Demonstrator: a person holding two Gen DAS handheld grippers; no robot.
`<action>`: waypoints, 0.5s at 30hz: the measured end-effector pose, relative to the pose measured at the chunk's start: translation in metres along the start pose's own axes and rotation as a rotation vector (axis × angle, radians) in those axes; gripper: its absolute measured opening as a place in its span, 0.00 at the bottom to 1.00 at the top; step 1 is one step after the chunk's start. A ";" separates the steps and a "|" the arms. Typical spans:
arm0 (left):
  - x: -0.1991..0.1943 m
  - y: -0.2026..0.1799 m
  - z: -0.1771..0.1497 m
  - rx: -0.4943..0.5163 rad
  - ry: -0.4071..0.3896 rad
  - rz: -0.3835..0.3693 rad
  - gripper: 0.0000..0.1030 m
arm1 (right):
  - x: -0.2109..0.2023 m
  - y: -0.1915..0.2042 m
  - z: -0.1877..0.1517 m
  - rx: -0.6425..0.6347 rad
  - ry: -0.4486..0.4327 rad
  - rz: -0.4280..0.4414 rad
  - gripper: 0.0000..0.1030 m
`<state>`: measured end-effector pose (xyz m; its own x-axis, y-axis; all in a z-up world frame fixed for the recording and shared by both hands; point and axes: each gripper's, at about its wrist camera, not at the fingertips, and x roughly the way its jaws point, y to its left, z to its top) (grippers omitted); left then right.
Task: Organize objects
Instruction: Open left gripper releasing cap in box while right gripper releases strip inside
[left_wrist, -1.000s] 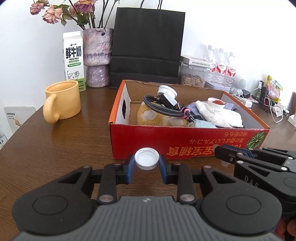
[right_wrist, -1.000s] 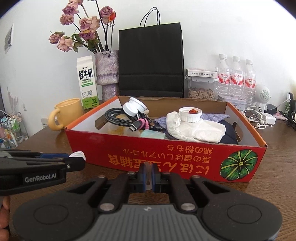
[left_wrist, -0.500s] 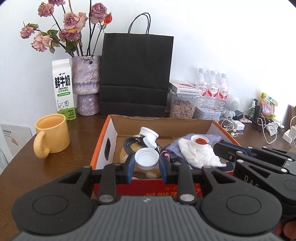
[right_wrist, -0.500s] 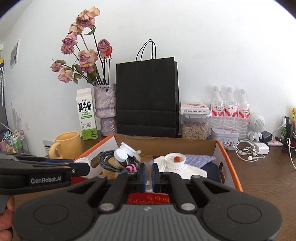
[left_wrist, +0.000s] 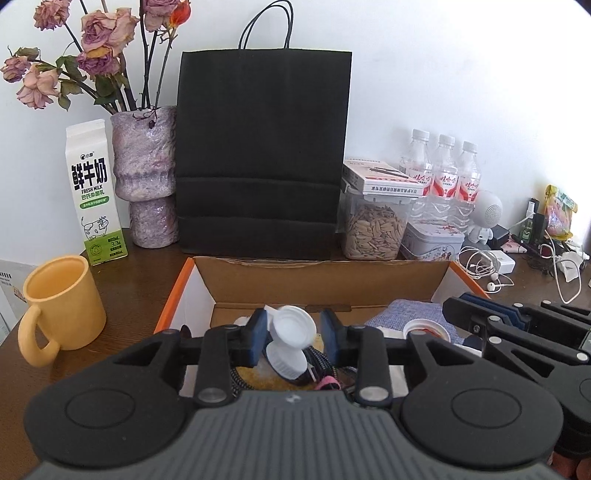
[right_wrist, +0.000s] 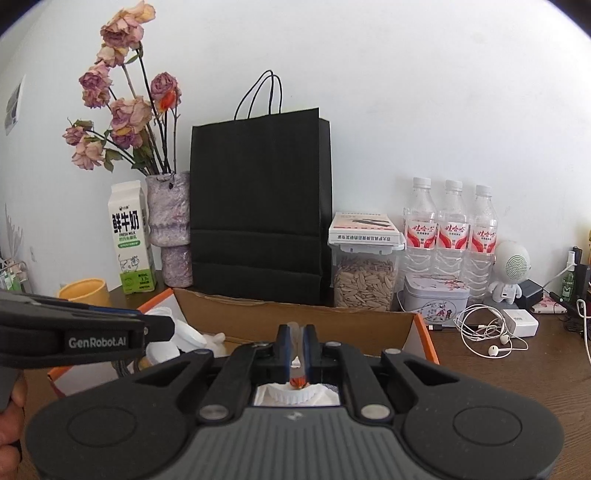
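Release phase, seen from both wrist cameras. A second ago I was holding both tools low in front of the red front wall of the cardboard box (left_wrist: 321, 273). Now they are hanging over its open interior, and the back wall is filling the middle of each view. The box is standing mid-desk (left_wrist: 147, 280), just in front of the black paper bag (left_wrist: 262, 155) at the desk's back edge.

The white bottle cap (left_wrist: 295, 325), pinched squarely before, is now tilting loose. My left gripper (left_wrist: 293, 330) is opening its jaws. They are partly spread, and the cap is sitting between the blue pads (left_wrist: 258, 330) with a visible gap on its right side. It is lying directly above a second white cap-like piece (left_wrist: 286, 360) and a braided cable (left_wrist: 317, 360) already in the box. I am judging that the cap is about to drop in, which would finish this item's sorting.

My right gripper (right_wrist: 295, 343) is keeping its jaws pressed together. A thin pale sliver (right_wrist: 293, 326) is showing between the pads; what it is I cannot tell. Below it a white spouted pouch (right_wrist: 299, 391) is lying in the box.
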<state>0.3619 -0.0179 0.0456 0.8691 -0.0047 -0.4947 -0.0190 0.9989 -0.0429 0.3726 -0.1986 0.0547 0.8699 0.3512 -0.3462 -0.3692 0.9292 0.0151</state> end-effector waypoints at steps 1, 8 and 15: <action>0.003 0.001 0.001 -0.002 0.003 0.010 0.70 | 0.004 -0.002 0.000 -0.001 0.008 -0.004 0.11; -0.013 0.010 -0.001 0.002 0.001 0.020 1.00 | 0.004 -0.009 -0.004 0.006 0.042 -0.030 0.98; -0.077 0.018 -0.016 0.021 -0.009 0.036 1.00 | -0.044 0.008 -0.003 -0.022 0.051 -0.022 1.00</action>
<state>0.2865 -0.0005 0.0691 0.8723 0.0320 -0.4879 -0.0406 0.9992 -0.0070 0.3304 -0.2065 0.0673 0.8601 0.3241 -0.3939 -0.3579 0.9336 -0.0135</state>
